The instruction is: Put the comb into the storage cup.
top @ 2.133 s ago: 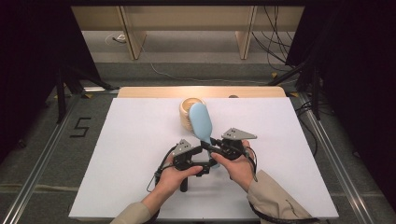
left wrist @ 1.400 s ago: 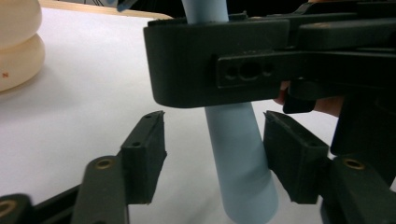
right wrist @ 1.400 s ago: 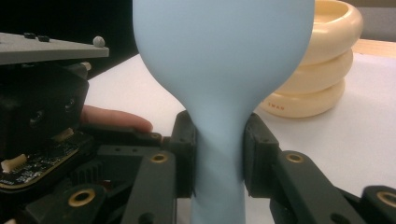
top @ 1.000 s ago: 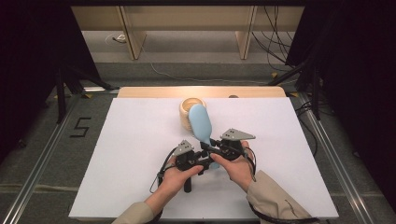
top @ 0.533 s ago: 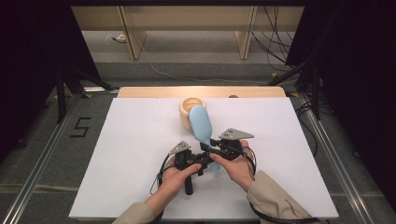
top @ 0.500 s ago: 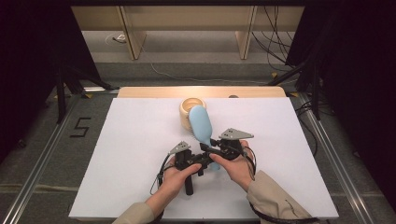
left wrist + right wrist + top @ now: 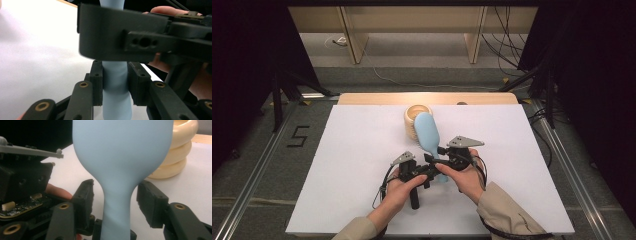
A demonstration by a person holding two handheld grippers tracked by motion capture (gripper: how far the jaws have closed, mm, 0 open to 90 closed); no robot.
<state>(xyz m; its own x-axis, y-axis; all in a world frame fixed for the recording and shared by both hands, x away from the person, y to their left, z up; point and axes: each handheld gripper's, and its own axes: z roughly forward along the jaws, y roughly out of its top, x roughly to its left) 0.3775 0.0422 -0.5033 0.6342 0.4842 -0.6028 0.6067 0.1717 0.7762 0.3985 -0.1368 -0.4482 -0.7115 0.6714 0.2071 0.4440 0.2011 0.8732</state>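
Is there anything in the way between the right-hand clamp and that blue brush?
Nothing visible. In the right gripper view the right gripper has its jaws open on either side of the blue brush, at its neck, with only bare gaps between. The left gripper is shut on the handle lower down. The cream ringed holder sits behind the brush.

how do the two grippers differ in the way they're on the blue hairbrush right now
The left gripper is shut on the blue hairbrush: both pads press its handle. The right gripper is open, its pads standing apart from the neck on either side. The left sits lower on the handle, the right higher, nearer the head. Both straddle the same handle.
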